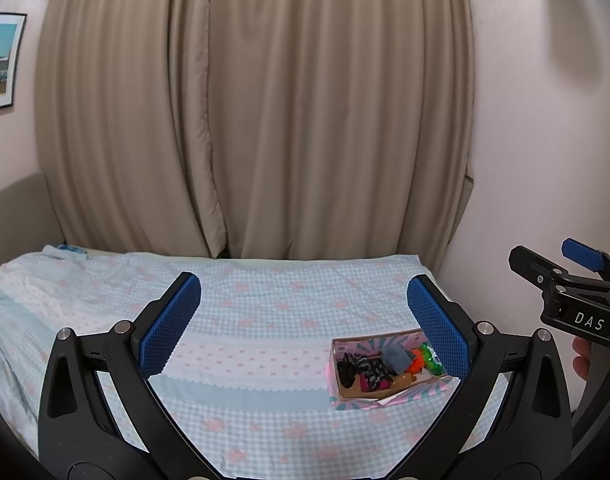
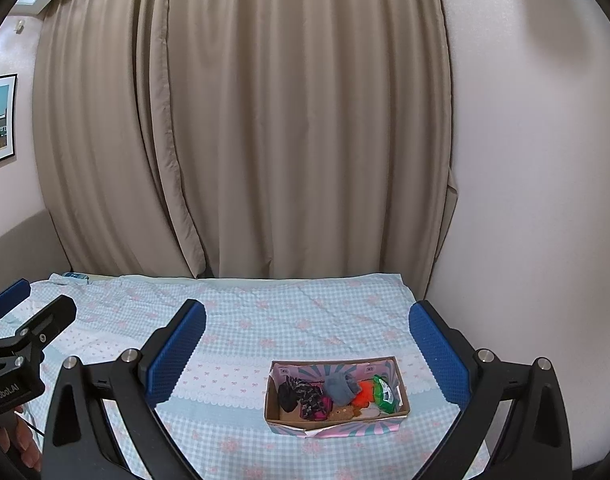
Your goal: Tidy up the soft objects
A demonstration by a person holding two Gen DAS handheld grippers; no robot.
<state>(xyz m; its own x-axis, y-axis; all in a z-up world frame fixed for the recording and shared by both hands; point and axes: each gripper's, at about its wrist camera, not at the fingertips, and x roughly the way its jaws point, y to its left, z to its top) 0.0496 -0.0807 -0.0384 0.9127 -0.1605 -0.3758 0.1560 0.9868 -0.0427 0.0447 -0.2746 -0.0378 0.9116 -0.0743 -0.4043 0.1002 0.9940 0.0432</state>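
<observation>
Checked bedspread, beige curtain behind. Your left gripper and right gripper are both spread wide, empty. The box of soft things sits between your right fingers, low. Descend straight, pinch one piece only.

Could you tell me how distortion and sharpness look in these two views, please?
Left wrist view: fisheye bows the curtain outward, the corners are black, and the box is reasonably sharp. Right wrist view: same bowing, soft shadow on the wall, no glare.
</observation>
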